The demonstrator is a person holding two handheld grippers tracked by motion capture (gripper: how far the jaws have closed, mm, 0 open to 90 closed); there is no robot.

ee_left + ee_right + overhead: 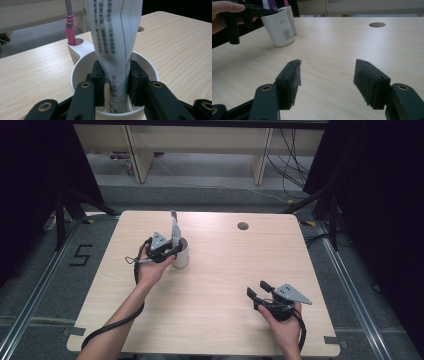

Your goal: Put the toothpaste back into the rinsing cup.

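The white cup (pixel 181 252) alone stands on the table (pixel 225 270); everywhere else lies open.

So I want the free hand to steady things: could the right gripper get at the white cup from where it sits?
Probably yes. The right gripper is open and holds nothing, and bare table lies between it and the white cup. The left gripper crowds the cup's top, around the tube.

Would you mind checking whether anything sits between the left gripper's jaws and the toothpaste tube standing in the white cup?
Nothing visible does. The left gripper has a jaw on each side of the toothpaste tube inside the white cup; whether its pads press it is unclear. The pink toothbrush stands in its own side holder.
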